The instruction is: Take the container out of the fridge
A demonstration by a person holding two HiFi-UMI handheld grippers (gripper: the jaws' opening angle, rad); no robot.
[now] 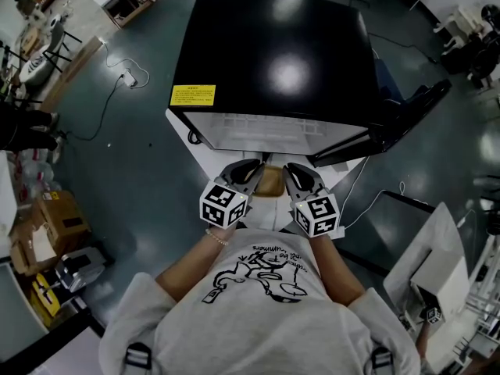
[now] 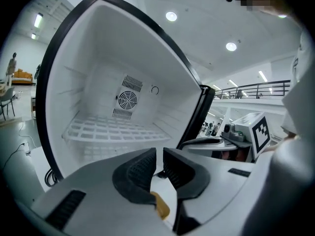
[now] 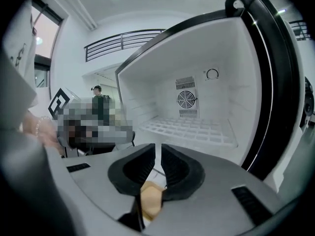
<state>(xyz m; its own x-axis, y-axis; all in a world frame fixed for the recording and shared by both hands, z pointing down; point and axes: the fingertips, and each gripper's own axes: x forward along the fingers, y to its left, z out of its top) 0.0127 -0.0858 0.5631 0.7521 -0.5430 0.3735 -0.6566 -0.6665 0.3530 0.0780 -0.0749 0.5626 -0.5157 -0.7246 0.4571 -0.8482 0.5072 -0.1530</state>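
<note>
The black fridge stands open in front of me, and its white inside with the wire shelf holds nothing. A small tan container lies low on the white ledge before the fridge, between my two grippers. It shows as a tan patch under the jaws in the left gripper view and the right gripper view. My left gripper and right gripper hang side by side above it. Each has its jaws drawn together to a thin slit with nothing between the pads.
The fridge door swings out to the right. A cable and plug lie on the floor at the left, with cardboard boxes further left. A white frame stands at the right, close to my right arm.
</note>
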